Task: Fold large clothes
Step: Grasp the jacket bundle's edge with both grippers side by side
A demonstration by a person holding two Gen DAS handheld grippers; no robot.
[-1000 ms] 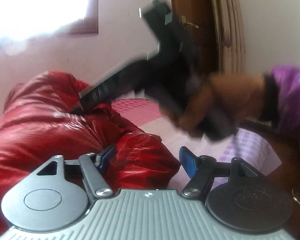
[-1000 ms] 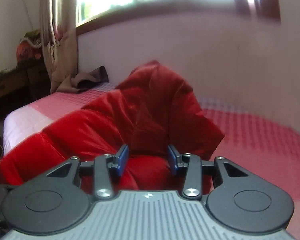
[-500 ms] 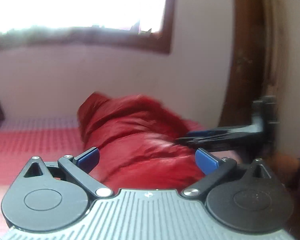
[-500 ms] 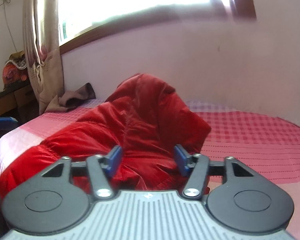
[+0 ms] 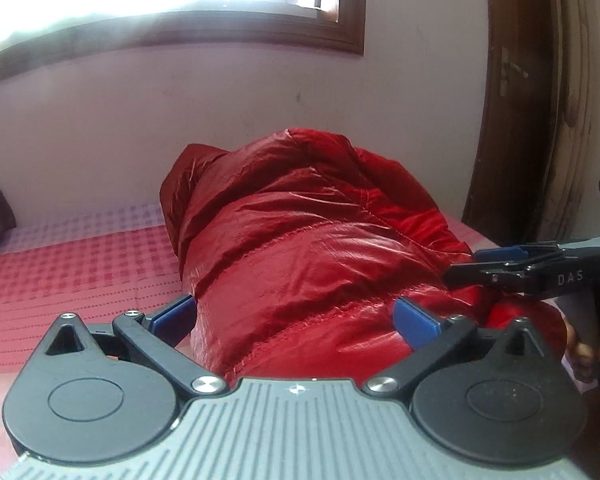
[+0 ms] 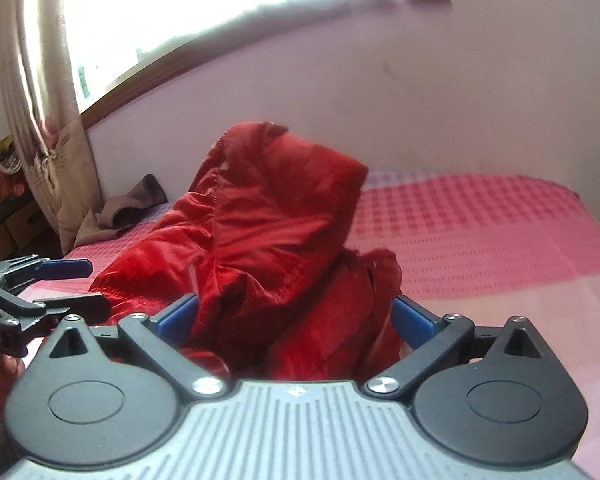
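A pale pink wall (image 5: 180, 120) with a dark-framed window (image 5: 220, 32) backs a bed (image 5: 80, 264) covered in a pink checked spread. A cream curtain (image 6: 40, 100) hangs at the left in the right wrist view, and a brown wooden door (image 5: 516, 100) stands at the right in the left wrist view.

A red puffer jacket (image 5: 308, 248) lies heaped on the bed, bunched into a mound with glossy quilted panels uppermost. A crumpled brown cloth (image 6: 128, 208) lies on the bed near the curtain, well apart from the jacket.

The left hand-held gripper (image 5: 296, 316) points down toward the near end of the jacket; its jaws have just been opening and stand spread wide, the blue pads on either side of the fabric without pressing it. The right hand-held gripper (image 6: 296, 316) also angles down at the heap; its jaws have just been opening too and are spread wide, with a jacket fold between them but not pinched. In the left wrist view the right hand-held gripper reaches in from the right edge beside the jacket, with fingers (image 5: 584, 352) wrapped round its handle.
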